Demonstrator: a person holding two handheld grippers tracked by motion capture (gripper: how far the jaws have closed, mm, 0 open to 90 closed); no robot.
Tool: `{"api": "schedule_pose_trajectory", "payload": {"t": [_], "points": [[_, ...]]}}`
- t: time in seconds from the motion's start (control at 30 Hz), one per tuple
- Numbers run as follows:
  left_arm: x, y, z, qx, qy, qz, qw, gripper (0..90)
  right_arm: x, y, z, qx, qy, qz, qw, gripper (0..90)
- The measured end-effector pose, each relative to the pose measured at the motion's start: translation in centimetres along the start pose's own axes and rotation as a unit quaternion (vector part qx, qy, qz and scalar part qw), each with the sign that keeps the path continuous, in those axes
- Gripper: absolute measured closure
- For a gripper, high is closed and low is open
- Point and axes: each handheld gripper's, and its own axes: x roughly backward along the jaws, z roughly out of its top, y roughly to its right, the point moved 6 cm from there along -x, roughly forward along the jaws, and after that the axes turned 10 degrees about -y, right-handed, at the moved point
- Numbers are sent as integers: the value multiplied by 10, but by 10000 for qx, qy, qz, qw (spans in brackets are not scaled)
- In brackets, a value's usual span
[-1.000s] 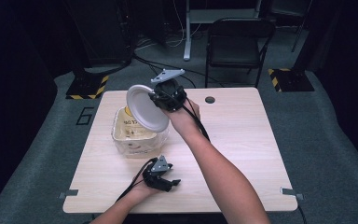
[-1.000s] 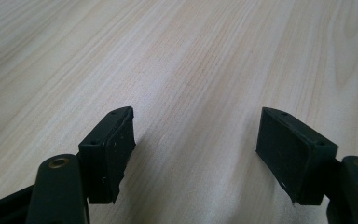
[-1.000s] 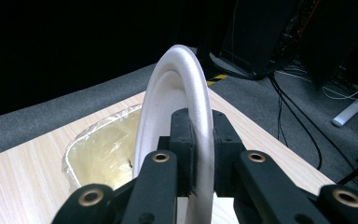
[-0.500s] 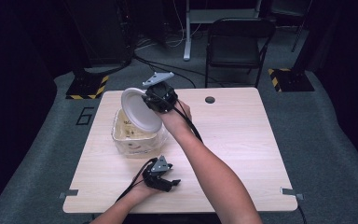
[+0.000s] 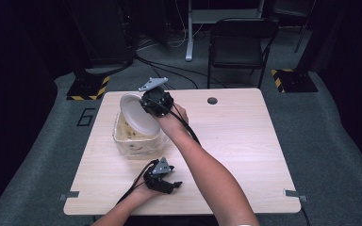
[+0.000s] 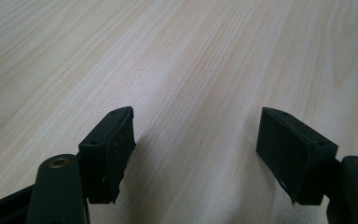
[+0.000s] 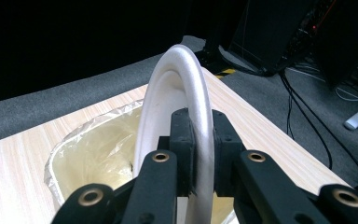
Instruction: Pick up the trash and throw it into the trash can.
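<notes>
Lower and further left than a second ago: right gripper (image 5: 152, 104), with the white foam plate (image 5: 138, 114) now tilted over the mouth of the plastic-lined bin (image 5: 122, 143) rather than held above its far edge. Clamped on the plate's rim (image 7: 200, 140), jaws pressed tight against both faces, plate standing nearly on edge in the right gripper view. Reads as the approach to dropping or scraping the plate into the bin; release not yet made.

Left gripper (image 5: 162, 178) unmoved, resting near the front edge of the wooden table (image 5: 245, 150), well apart from the bin. Jaws spread wide with nothing between them, bare wood grain (image 6: 196, 93) in the gap.

Bin: pale, squarish, lined with a crinkled clear bag (image 7: 93, 149), standing on the table's left half. Inside, a yellowish tint and a few small dark bits; contents too unclear to name. Plate's lower edge level with the bin's rim, touching or not impossible to tell.
</notes>
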Motion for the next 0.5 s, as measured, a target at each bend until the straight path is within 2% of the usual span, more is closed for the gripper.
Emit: {"api": "schedule_pose_trajectory", "payload": {"t": [0.33,0.5], "points": [[0,0,0,4,-5,-2,10000,274,-18,1,-10,-123,-79,68,9999,814],[1,0,0,-6,-5,5,10000,274,-24,-1,-12,-83,-117,33,9999,813]]}}
